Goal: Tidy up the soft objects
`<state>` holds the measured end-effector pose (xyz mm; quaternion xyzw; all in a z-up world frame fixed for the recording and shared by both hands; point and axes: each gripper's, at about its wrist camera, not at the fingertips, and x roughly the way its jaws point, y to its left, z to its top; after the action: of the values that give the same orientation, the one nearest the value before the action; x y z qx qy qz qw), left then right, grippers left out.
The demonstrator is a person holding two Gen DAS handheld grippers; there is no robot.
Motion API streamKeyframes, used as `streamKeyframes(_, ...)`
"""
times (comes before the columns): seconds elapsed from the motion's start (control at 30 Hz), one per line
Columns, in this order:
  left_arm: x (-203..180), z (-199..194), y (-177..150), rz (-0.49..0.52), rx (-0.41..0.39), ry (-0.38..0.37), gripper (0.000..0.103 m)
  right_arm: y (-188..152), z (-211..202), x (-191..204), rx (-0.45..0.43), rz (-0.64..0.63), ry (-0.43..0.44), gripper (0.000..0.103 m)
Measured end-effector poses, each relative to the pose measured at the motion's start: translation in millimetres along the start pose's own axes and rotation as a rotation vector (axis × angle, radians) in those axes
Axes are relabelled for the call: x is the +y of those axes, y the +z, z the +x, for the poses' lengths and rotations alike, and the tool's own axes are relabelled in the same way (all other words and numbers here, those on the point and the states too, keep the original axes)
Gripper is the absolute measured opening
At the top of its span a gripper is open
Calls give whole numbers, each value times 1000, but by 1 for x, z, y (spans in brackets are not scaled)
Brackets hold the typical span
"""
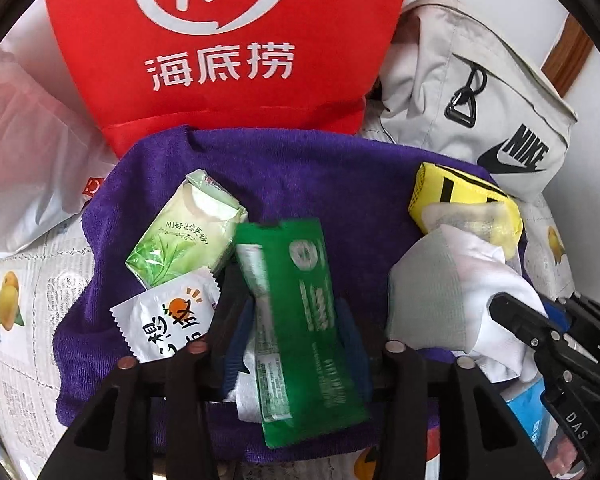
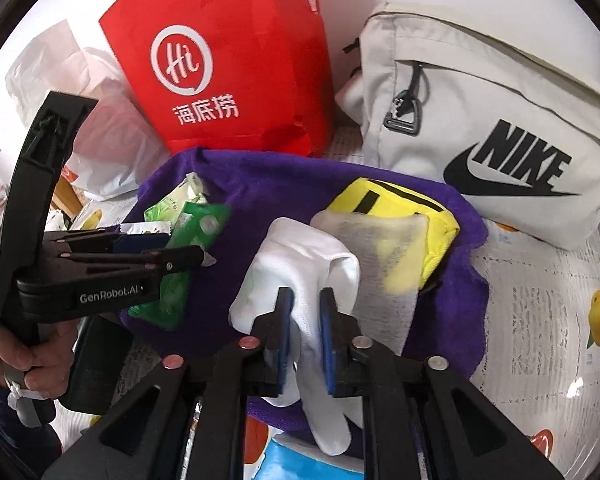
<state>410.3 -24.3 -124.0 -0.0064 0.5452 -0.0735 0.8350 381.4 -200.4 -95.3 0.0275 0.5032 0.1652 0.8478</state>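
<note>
Sock (image 2: 300, 264), white and crumpled, between parted right gripper (image 2: 305, 334); green packet (image 1: 296, 320) within parted left gripper (image 1: 296, 344).

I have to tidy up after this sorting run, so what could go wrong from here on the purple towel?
1. The green packet lies loosely between the left gripper fingers, so it may slip or land askew.
2. The white sock between the right gripper fingers may drag the gauzy cloth it overlaps.
3. The purple towel is crowded; the orange-sun sachet could get nudged.
</note>
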Motion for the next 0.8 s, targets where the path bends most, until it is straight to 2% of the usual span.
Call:
streamKeyframes(0.03, -1, 0, 0, 3, 2, 12, 59, 0, -2, -1, -7, 5, -3, 39)
streamKeyframes(0.07, -2, -1, 0, 7, -1, 24, 66, 0, -5, -2, -21, 6, -11, 45)
streamKeyframes(0.13, -4, -6, -1, 8, -14, 41, 68, 1, -12, -3, -39, 8, -31, 59)
streamKeyframes(0.27, -1, -20, -1, -7, -35, 66, 74, 0, -27, -4, -60, 26, -40, 66)
streamKeyframes(0.33, -1, -31, -4, -7, -56, 92, 75, -1, -34, -3, -63, 43, -52, 77)
streamKeyframes(0.4, 0, -43, -7, -5, -84, 127, 76, -4, -43, 1, -77, 47, -76, 80)
streamKeyframes(0.53, 0, -74, -21, 8, -143, 209, 85, -12, -63, 11, -111, 38, -100, 87)
streamKeyframes(0.63, 3, -101, -38, -12, -180, 207, 100, -21, -82, 21, -142, 44, -93, 93)
streamKeyframes(0.8, -1, -135, -65, -36, -234, 194, 103, -41, -117, 44, -172, 23, -102, 94)
